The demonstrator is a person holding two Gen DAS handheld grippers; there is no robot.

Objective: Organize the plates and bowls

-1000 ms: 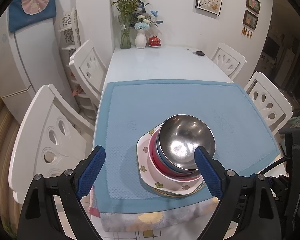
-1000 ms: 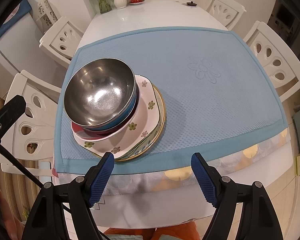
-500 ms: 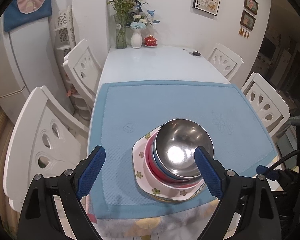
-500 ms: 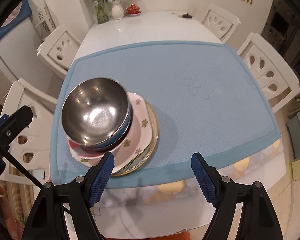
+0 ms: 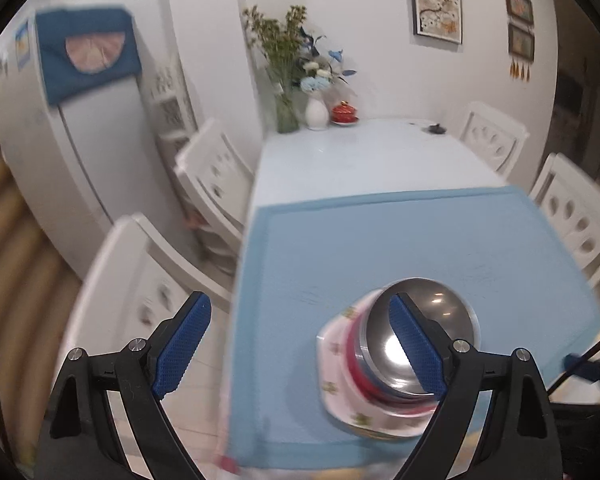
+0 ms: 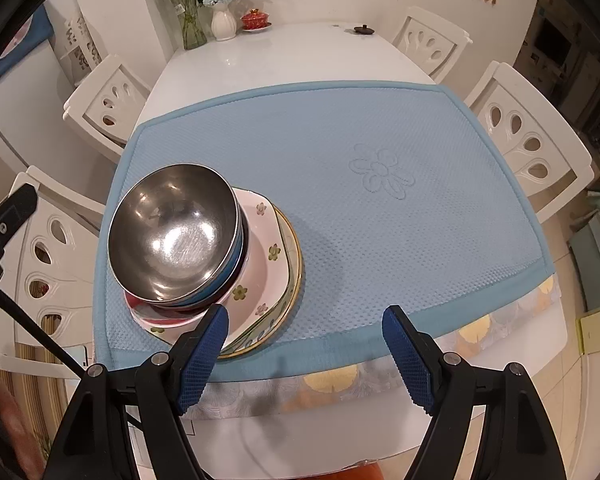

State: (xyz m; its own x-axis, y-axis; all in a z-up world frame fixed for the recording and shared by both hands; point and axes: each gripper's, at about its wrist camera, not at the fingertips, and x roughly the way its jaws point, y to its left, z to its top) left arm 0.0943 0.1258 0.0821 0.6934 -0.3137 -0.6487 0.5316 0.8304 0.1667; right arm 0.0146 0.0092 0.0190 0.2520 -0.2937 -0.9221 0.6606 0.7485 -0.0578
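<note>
A steel bowl (image 6: pixel 174 234) tops a stack: a blue bowl (image 6: pixel 232 268), a red dish (image 6: pixel 168 322), a white floral plate (image 6: pixel 260 248) and a gold-rimmed plate (image 6: pixel 296 264). The stack sits on the near left of a blue mat (image 6: pixel 380 200). It also shows blurred in the left wrist view (image 5: pixel 412 344). My right gripper (image 6: pixel 306 350) is open and empty, above the table's near edge, right of the stack. My left gripper (image 5: pixel 300 344) is open and empty, off the stack's left, its right finger (image 5: pixel 416 344) in front of the bowl.
White chairs stand on the left (image 6: pixel 108 100) and the right (image 6: pixel 532 140) of the white table (image 6: pixel 300 56). Vases with flowers (image 6: pixel 220 20) and a red lidded cup (image 6: pixel 254 20) sit at the far end. A fridge (image 5: pixel 60 140) stands at the left.
My left gripper has swung left and back, so the stack now lies at its right finger; that view is blurred. My right gripper has drawn back a little. The stack has not moved.
</note>
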